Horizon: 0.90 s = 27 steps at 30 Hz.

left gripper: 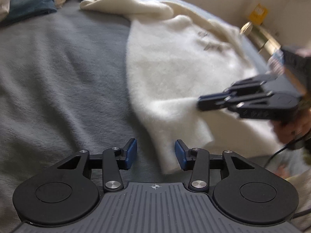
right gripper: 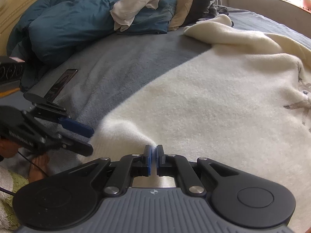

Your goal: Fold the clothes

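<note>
Sweater [right gripper: 204, 104] flat, long axis diagonal; right gripper [right gripper: 154, 156] jaws pinching hem.

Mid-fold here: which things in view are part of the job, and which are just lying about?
In the job: white sweater; right gripper, pinching its edge; left gripper, open beside it.

Lying about: blue duvet; clothes pile; phone.

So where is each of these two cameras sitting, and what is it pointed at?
Left wrist view: sits on the left claw, looking down along its open fingers at the cream sweater on the grey bedspread; the right claw and its hand show.
Right wrist view: sits on the right claw, pinching a sweater fold, facing piled clothes; the left claw shows.
Shared: sweater, bedspread, the other claw.
</note>
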Tool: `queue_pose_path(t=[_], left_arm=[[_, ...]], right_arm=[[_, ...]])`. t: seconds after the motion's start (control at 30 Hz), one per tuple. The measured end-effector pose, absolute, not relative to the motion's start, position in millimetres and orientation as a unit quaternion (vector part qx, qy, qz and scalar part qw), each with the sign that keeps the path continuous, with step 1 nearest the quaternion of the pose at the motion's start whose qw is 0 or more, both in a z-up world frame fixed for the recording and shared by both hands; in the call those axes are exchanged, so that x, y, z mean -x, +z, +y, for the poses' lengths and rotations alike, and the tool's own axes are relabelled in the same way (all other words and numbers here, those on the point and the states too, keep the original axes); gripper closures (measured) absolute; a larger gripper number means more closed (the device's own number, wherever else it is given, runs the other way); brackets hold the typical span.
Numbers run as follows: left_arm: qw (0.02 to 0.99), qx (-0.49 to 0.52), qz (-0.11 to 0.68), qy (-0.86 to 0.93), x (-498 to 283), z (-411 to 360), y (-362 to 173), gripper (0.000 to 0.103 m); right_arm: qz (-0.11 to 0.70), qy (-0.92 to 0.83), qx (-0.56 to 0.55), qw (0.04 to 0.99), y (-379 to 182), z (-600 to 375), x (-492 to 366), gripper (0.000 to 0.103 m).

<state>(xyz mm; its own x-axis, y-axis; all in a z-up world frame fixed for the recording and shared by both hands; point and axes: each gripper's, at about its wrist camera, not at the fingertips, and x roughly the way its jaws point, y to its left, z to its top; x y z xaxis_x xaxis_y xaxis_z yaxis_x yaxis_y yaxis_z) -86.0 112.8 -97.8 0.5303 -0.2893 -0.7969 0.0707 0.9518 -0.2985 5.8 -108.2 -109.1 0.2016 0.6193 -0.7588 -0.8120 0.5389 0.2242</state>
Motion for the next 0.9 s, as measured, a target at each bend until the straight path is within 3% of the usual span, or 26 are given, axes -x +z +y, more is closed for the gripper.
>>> queue_pose_path(t=[0.17,0.43,0.57,0.7,0.9], left_arm=[[0.872,0.052,0.479,-0.082,85.9,102.8,-100.0,0.061],[0.87,0.048,0.485,-0.075,83.7,108.4,-102.0,0.062],[0.866,0.052,0.491,-0.079,81.3,110.7,-101.4,0.062],[0.861,0.056,0.498,-0.085,83.9,116.5,-98.6,0.062],[0.847,0.083,0.519,-0.076,82.6,133.0,-89.4,0.062]], right_arm=[[0.43,0.471,0.118,0.761,-116.9,-106.5,-4.3,0.099],[0.43,0.478,0.113,0.758,-117.9,-106.6,-2.8,0.098],[0.444,0.472,0.096,0.755,-122.5,-107.5,-6.5,0.093],[0.478,0.457,0.045,0.749,-105.8,-129.2,-16.9,0.071],[0.484,0.388,-0.008,0.785,-71.5,-207.0,-21.3,0.069]])
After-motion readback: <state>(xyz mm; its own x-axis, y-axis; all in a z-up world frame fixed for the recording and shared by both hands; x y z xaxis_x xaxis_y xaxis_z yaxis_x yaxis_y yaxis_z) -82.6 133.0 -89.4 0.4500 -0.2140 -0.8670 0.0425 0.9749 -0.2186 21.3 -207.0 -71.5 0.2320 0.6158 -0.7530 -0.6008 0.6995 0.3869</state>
